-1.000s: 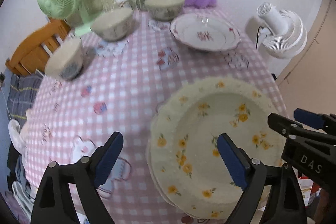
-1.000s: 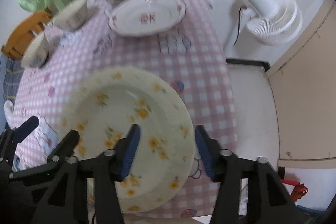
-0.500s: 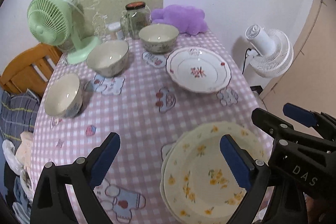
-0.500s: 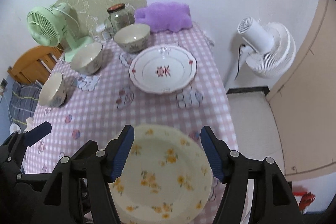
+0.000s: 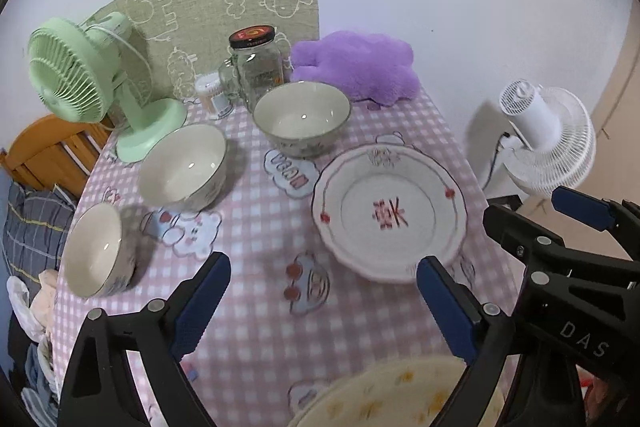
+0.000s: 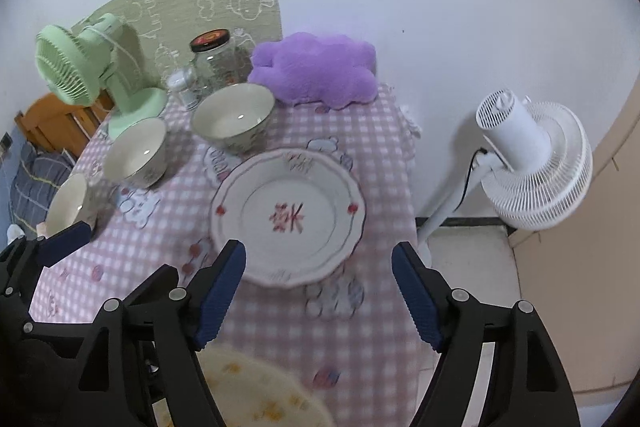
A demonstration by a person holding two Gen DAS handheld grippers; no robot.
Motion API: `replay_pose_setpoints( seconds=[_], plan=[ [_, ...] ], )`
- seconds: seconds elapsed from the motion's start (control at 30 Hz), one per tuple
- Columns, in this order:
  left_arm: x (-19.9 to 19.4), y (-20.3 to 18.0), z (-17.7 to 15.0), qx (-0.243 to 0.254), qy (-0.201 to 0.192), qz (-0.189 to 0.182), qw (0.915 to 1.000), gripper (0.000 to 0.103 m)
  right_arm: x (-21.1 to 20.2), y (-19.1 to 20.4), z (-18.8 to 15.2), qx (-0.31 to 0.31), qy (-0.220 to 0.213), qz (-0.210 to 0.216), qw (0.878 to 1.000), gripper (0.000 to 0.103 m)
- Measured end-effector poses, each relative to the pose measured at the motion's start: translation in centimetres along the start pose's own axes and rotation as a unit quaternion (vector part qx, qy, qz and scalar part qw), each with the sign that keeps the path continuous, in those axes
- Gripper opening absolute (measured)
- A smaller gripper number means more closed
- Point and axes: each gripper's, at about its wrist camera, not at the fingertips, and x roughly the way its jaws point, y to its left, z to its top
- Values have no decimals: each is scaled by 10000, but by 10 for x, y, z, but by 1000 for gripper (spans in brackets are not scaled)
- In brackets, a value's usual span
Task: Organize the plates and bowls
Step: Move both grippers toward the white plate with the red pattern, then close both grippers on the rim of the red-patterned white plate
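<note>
A white plate with a red motif [image 5: 390, 215] [image 6: 288, 217] lies on the pink checked tablecloth [image 5: 256, 307], just beyond both grippers. Three cream bowls stand upright behind it: one at the back [image 5: 302, 117] [image 6: 232, 117], one in the middle [image 5: 182, 165] [image 6: 136, 151] and one at the left [image 5: 96, 251] [image 6: 68, 205]. A yellow-flowered plate [image 5: 384, 399] [image 6: 256, 391] shows at the bottom edge, below the fingers. My left gripper [image 5: 322, 267] hangs above the cloth, its jaws wide and closing a little, with nothing between them. My right gripper [image 6: 318, 251] is opening and also holds nothing.
At the back stand a green desk fan [image 5: 80, 83], a lidded glass jar [image 5: 258, 67] and a purple plush [image 5: 356, 67]. A white floor fan [image 6: 532, 163] stands right of the table edge. A wooden chair [image 5: 44, 151] with clothes is at the left.
Both grippers have drawn back and up from the yellow-flowered plate, which has slid to the bottom edge of both views. The right jaws have widened. The white plate now sits just beyond the fingertips.
</note>
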Motion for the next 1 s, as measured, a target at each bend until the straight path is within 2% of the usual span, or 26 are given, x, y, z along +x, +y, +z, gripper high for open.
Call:
replay_pose_setpoints(
  seconds=[0.13,0.2,0.37,0.63,0.87,0.9,1.0],
  plan=[
    [33,-9,14,-38,145,169,9997,88,38,-13,16,-72,108,119,9998,78],
    [45,-12,18,-98,196,172,9996,85,55,-17,21,-104,135,221,9996,78],
    [81,-16,25,-153,290,134,9994,82,87,-18,33,-330,119,151,9993,78],
    [130,-25,27,-116,575,118,9982,81,136,-27,35,-293,346,99,9989,78],
    [154,-27,26,-156,754,153,9969,79,163,-30,30,-144,562,140,9982,78],
    [157,-27,25,-158,781,128,9967,75,166,-29,29,-156,568,96,9982,75],
    [157,-27,26,-167,732,91,9971,74,172,-26,29,-125,664,178,9976,59]
  ],
)
